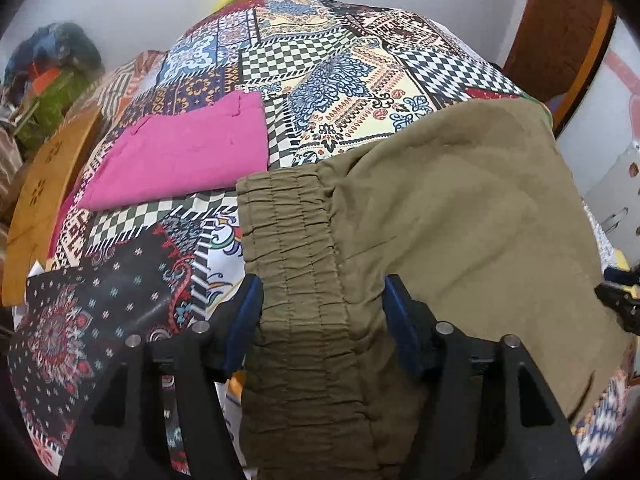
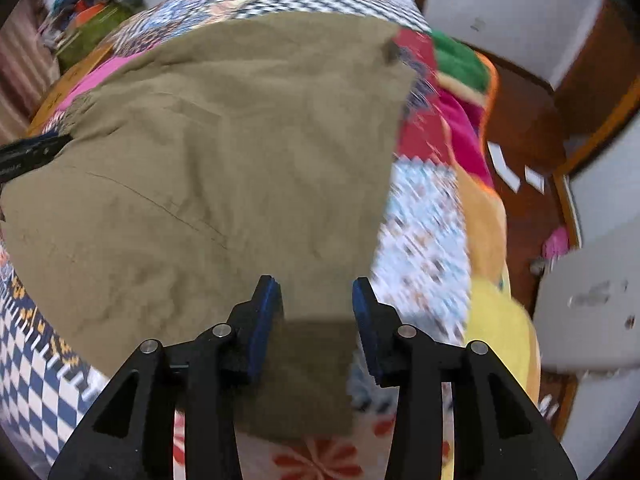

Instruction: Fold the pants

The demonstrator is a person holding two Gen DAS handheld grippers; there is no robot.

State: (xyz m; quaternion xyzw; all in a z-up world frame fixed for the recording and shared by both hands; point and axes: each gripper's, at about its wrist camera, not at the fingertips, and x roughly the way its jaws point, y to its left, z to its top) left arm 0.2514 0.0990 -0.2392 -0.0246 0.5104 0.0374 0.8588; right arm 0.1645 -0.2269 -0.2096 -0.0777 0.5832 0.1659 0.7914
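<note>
- The left gripper (image 1: 322,312) has its blue-padded fingers (image 1: 244,320) spread, with the gathered elastic waistband (image 1: 296,264) of the olive pants (image 1: 452,216) running between them; the band fills the gap, but whether the pads actually press it cannot be told.
- The right gripper (image 2: 316,316) also has its fingers (image 2: 264,320) apart, and a narrow flap of the pants (image 2: 240,152) hangs down between them, close to the left pad and clear of the right one.
- Only the left wrist view shows the waistband, its rows of stitching bunched and draped toward the camera.
- Only the right wrist view shows the far end of the pants, a broad flat panel reaching away to a straight edge with a small dark tab at its corner.
- The pants lie on a patchwork bedspread (image 1: 340,80) of checkers and floral blocks, spreading from each gripper outward across the bed.
- In the left view, a folded pink cloth (image 1: 180,156) lies on the bedspread, left of the waistband and apart from it; the right view shows only a sliver of pink past the pants' left edge.
- The left view shows a wooden headboard (image 1: 44,200) at the left edge of the bed.
- The right view, blurred on its right side, shows a pile of bright blankets (image 2: 460,92) beyond the pants and a brown wooden floor (image 2: 528,128) further right.
- Each view catches the tip of the other gripper at its edge.
</note>
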